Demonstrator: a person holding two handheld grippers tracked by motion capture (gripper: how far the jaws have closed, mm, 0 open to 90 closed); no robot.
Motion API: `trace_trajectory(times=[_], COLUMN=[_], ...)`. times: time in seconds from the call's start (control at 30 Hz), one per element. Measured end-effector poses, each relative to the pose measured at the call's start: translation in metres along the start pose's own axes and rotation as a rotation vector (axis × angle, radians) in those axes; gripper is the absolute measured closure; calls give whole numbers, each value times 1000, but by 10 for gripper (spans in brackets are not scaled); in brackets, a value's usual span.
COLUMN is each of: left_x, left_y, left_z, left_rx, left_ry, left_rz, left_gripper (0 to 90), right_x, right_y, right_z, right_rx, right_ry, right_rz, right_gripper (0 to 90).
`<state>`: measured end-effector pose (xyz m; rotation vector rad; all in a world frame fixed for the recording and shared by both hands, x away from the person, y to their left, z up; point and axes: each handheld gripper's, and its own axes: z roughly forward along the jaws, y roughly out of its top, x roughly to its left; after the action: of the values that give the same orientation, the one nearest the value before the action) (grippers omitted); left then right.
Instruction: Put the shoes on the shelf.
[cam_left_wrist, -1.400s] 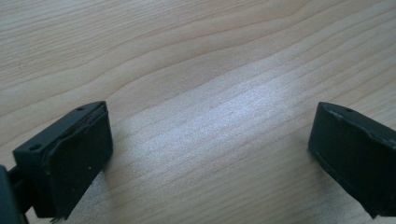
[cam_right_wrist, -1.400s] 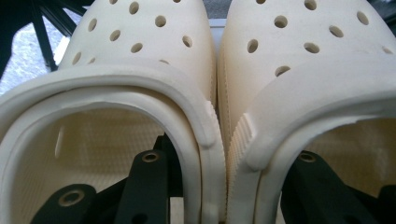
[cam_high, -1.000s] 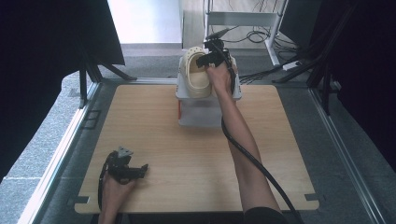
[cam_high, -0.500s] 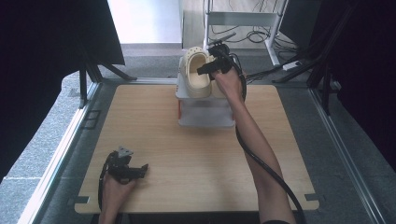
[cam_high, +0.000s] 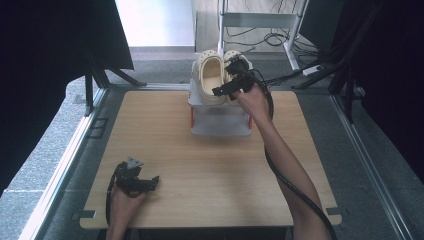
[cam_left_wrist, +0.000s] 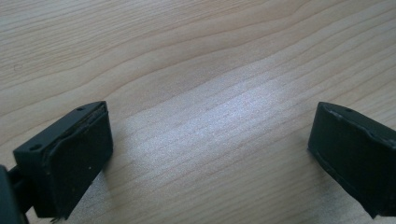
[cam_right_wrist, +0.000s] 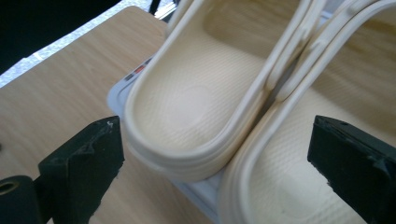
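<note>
Cream clogs (cam_high: 220, 75) on white rack (cam_high: 220, 122), right clog half-hidden behind right gripper (cam_high: 231, 86)

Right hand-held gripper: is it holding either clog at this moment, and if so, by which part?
Nothing is held. The right hand-held gripper is open, jaws wide apart in front of the heel ends of the two cream clogs on the white stand; neither jaw touches them.

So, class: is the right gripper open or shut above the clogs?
Open. The right gripper has its fingers spread wide apart, with the heels of both cream clogs between them, ungripped.
</note>
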<state>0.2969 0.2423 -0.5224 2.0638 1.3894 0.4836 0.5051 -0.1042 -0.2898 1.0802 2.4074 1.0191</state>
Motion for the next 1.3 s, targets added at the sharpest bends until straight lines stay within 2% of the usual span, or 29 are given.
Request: trace_trajectory(times=[0.17, 0.33, 0.43, 0.5, 0.53, 0.6, 0.7, 0.83, 1.3], left_x=[0, 0, 0, 0, 0, 0, 0, 0, 0], left_y=[0, 0, 0, 0, 0, 0, 0, 0, 0], left_z=[0, 0, 0, 0, 0, 0, 0, 0, 0], left_rx=[0, -2, 0, 0, 0, 0, 0, 0, -2], left_ry=[0, 1, 2, 2, 2, 2, 2, 2, 2], left_rz=[0, 0, 2, 2, 2, 2, 2, 2, 1], left_gripper=[0, 0, 0, 0, 0, 0, 0, 0, 0], right_x=[7, 13, 16, 16, 16, 18, 21, 20, 6], right_y=[-13, -27, -35, -41, -44, -51, -62, -75, -115], right_z=[-5, -13, -19, -24, -26, -28, -31, -35, -54], right_rx=[24, 17, -17, -35, -39, -23, -14, -5, 1], right_ry=[27, 62, 33, 43, 63, 89, 94, 105, 115], right_rz=[-38, -56, -87, -76, -64, -70, -88, -83, -61], right_gripper=[29, 30, 30, 48, 47, 45, 43, 40, 39])
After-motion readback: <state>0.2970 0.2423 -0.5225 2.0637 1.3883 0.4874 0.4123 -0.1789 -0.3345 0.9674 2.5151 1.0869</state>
